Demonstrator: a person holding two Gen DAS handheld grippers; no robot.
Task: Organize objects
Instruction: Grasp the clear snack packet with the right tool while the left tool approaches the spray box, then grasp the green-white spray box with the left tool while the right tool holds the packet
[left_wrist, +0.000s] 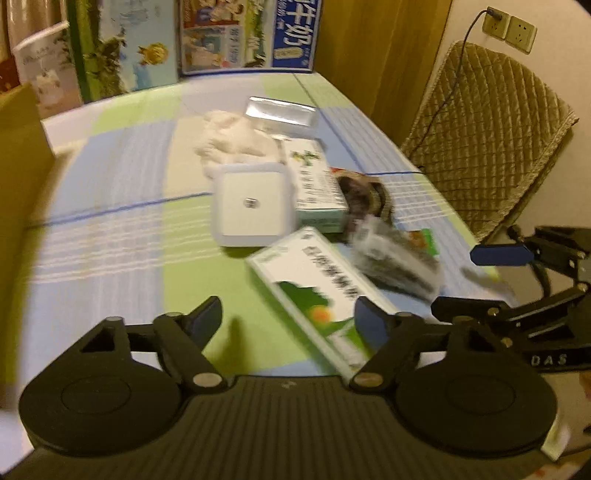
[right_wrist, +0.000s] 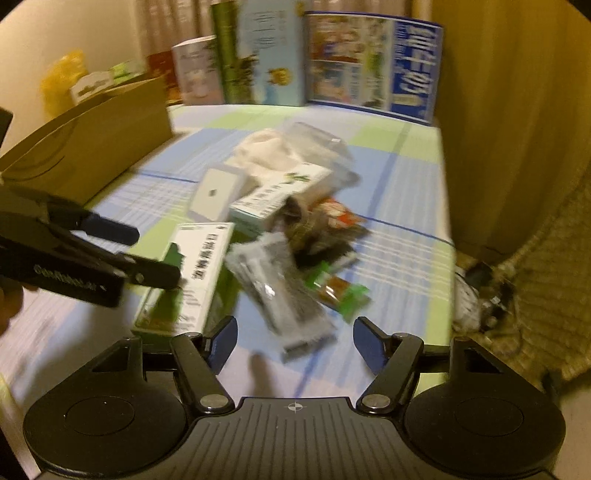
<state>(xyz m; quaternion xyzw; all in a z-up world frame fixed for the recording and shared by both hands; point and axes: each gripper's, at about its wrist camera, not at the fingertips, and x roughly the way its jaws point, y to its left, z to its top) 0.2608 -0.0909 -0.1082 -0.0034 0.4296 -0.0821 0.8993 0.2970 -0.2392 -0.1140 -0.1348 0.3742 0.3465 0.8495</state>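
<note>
Between the spread jaws of the left gripper (left_wrist: 290, 321), and a little ahead of them, lies a long green-and-white box (left_wrist: 317, 291), flat on the checked tablecloth (left_wrist: 110, 229); its near end reaches toward the right-hand finger. Both fingers stand wide apart and hold nothing. Beyond this box, farther along the jaw axis, sits a white square case (left_wrist: 253, 205), touching a second green-and-white carton (left_wrist: 317, 184) to its right, with a crumpled white cloth (left_wrist: 232, 140) and a clear plastic box (left_wrist: 282, 112) behind them.

Ahead of the right gripper (right_wrist: 295, 345), whose jaws are likewise fully open and empty, a grey transparent packet (right_wrist: 280, 291) lies nearest, angled toward the gap between the fingers. A green snack wrapper (right_wrist: 338, 290) lies just to its right, and a dark patterned packet (right_wrist: 317, 229) beyond it. Left of these jaws an open cardboard box (right_wrist: 92, 155) stands at the table's side, a probable destination, though its interior is hidden.

Judged from this arrangement, the step in hand is the approach: nothing is yet grasped and the pile is unsorted. The next move probably calls for each gripper to lower over its nearest item and close across the narrow dimension. Motion blur obscures print and fine edges, so exact contacts within the pile cannot be told.
</note>
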